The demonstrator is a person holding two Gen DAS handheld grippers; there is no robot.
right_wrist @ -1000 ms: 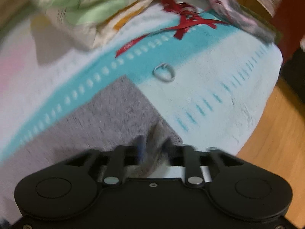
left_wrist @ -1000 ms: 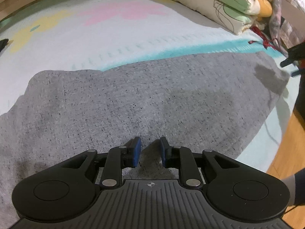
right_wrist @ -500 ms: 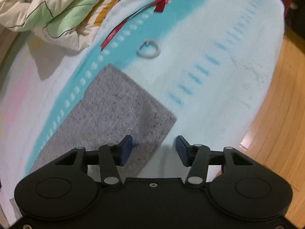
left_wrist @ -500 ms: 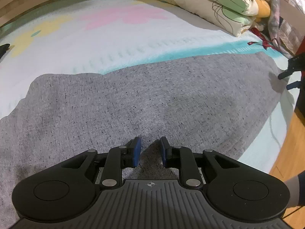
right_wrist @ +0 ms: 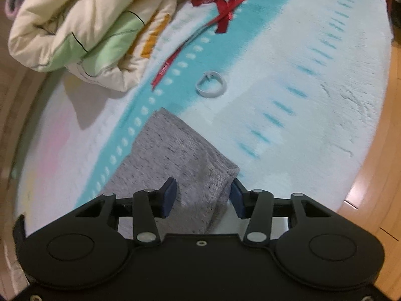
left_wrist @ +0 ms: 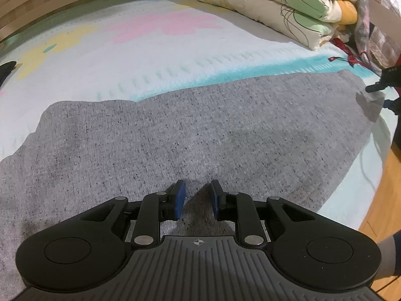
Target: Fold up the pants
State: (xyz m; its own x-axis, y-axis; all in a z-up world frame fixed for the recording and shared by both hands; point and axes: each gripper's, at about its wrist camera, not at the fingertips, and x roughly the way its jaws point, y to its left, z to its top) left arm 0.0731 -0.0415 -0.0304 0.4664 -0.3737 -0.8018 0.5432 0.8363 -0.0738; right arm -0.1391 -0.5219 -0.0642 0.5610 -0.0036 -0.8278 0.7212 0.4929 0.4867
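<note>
The grey speckled pants (left_wrist: 200, 130) lie flat across the pastel mat. My left gripper (left_wrist: 195, 198) hovers low over the cloth near its front edge, its blue pads a little apart with nothing between them. In the right wrist view the leg end of the pants (right_wrist: 175, 155) lies on the mat, and my right gripper (right_wrist: 203, 198) is open with its pads either side of the hem corner, the cloth between them. The right gripper also shows at the far right of the left wrist view (left_wrist: 383, 85), by the leg end.
A folded quilt (left_wrist: 288, 7) lies at the back right, also in the right wrist view (right_wrist: 82, 30). A red ribbon (right_wrist: 225, 2) and a small pale ring (right_wrist: 210, 85) lie on the mat (right_wrist: 313, 87) beyond the leg end. Wooden floor (right_wrist: 376, 175) runs along the right edge.
The right gripper let go of the hem corner, opened wide, then came back so the corner sits between its open pads. The leg end now lies flat. The left gripper barely moved.
</note>
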